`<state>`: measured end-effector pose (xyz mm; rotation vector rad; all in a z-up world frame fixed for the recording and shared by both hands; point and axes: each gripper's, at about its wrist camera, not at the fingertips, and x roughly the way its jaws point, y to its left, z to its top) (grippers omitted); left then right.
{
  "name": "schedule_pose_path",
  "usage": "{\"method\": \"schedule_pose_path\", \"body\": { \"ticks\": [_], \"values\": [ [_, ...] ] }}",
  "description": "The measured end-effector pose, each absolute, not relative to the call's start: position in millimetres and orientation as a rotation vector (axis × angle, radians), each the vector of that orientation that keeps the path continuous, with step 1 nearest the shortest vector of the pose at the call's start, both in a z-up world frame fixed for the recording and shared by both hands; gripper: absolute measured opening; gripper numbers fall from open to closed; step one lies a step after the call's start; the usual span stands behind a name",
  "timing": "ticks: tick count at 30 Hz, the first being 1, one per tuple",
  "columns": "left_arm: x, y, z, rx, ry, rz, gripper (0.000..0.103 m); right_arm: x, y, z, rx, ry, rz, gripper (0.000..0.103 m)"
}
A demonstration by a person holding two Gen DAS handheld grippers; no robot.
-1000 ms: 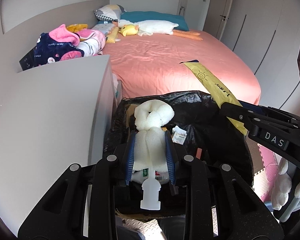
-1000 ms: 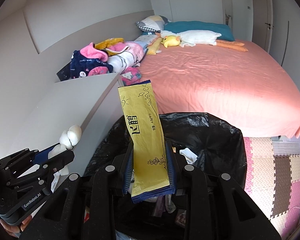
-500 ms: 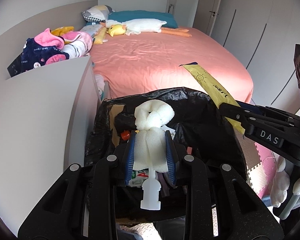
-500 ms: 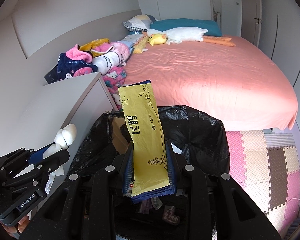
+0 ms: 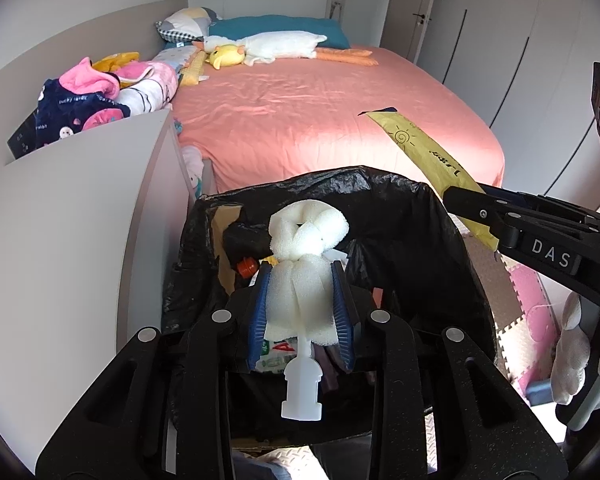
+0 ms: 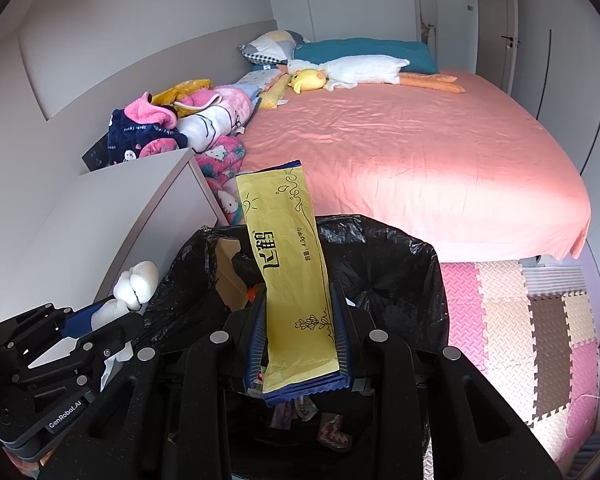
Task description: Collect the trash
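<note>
Left wrist view: black-lined trash bin (image 5: pixel 440 256) below both tools. Right gripper (image 6: pixel 302 332) clamps yellow wrapper (image 6: pixel 288 276) over bin's middle. Left gripper (image 5: pixel 302 312) clamps white foam brush head (image 5: pixel 304 276) over bin's left rim; dropped there, light foam could land outside, beside grey cabinet (image 5: pixel 80 240).

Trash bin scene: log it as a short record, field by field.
left claw: shut on white foam brush, held over the bin
right claw: shut on yellow wrapper, held upright over the bin
trash bin: black liner, open, already holds mixed litter
beside bin: grey cabinet
behind bin: bed with pink sheet
floor: foam mat
</note>
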<state>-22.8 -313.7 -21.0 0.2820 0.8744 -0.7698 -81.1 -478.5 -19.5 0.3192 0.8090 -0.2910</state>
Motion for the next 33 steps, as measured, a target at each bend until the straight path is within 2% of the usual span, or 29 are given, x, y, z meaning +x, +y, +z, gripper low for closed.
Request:
{"method": "schedule_pose_path", "body": {
  "ticks": [1,2,3,4,33],
  "values": [
    [-22.4,-313.5,-20.7,0.278,0.871,-0.772,0.044,-81.7,-480.0,-18.4,0.326,0.810,-0.294,0.035],
    [-22.3,-313.4,-20.4,0.278,0.865,-0.769,0.054,-82.4,-480.5,-17.4,0.336,0.807,-0.295,0.054],
    [-23.1,-313.5,-20.3,0.282,0.855,-0.759,0.083,-83.7,-482.1,-15.2,0.343,0.803,-0.307,0.078],
    [-23.6,-313.7,-19.9,0.288,0.834,-0.745,0.097,-84.8,-482.8,-13.3,0.339,0.794,-0.326,0.084],
    [-27.3,-309.3,-24.3,0.336,0.829,-0.704,0.097,-89.7,-478.9,-8.1,0.330,0.760,-0.339,0.084]
  ]
}}
